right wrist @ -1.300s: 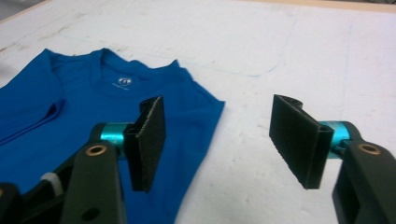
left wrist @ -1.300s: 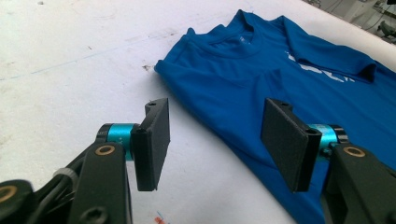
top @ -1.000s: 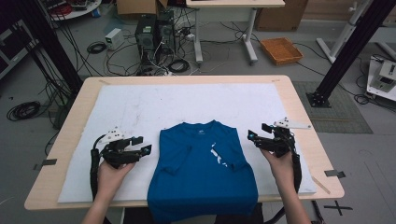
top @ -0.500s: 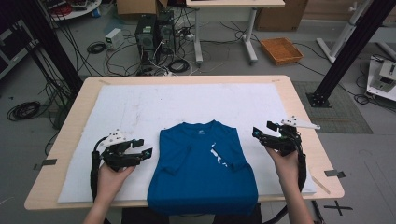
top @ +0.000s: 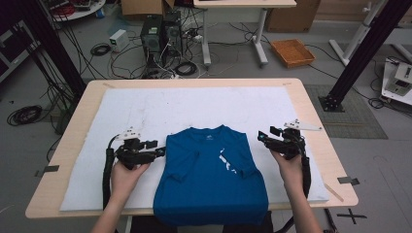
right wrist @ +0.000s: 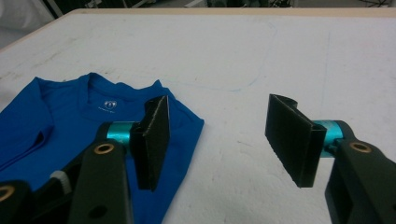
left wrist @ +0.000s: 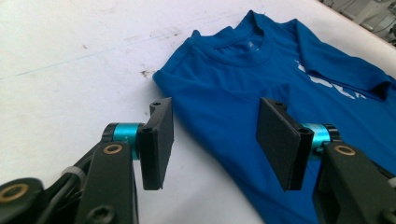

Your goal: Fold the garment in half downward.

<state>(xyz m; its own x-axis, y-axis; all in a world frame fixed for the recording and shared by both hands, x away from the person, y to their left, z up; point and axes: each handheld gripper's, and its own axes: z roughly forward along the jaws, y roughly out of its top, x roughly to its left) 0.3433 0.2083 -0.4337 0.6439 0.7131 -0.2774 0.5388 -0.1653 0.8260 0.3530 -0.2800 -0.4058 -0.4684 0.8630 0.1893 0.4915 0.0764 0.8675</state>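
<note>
**Blue T-shirt flat on a white mat, flanked by two open grippers**

Blue cotton T-shirt (top: 212, 179), short-sleeved, with both sleeves folded inward over the body and a white printed mark on the chest, lies face up on the white, slightly stained mat (top: 194, 107) that covers the light wooden table (top: 311, 107). The collar points away from the person; the hem hangs over the near edge of the table. In the left gripper view the shirt (left wrist: 280, 93) fills the right half of the frame, collar uppermost; in the right gripper view the shirt (right wrist: 60, 126) occupies the lower left, its inner neck label visible.

The left black two-jaw gripper (top: 156, 151), held in the person's left hand (top: 125, 174), rests just beside the shirt's left edge at shoulder height. Its own view shows the left gripper (left wrist: 212, 135) with its jaws spread wide apart and nothing between them; the shirt's side edge runs beneath the gap, with blue cloth under the right jaw and white mat under the left.

The right black two-jaw gripper (top: 265, 137), held in the right hand (top: 287, 164), sits near the shirt's right shoulder, apart from the cloth. Its own view shows the right gripper (right wrist: 217, 135) likewise spread wide and empty, with bare mat in the gap and the shirt's shoulder corner behind the left jaw.

Behind the table, the grey floor carries tangled black cables (top: 160, 63) and an orange tray (top: 292, 52).
</note>
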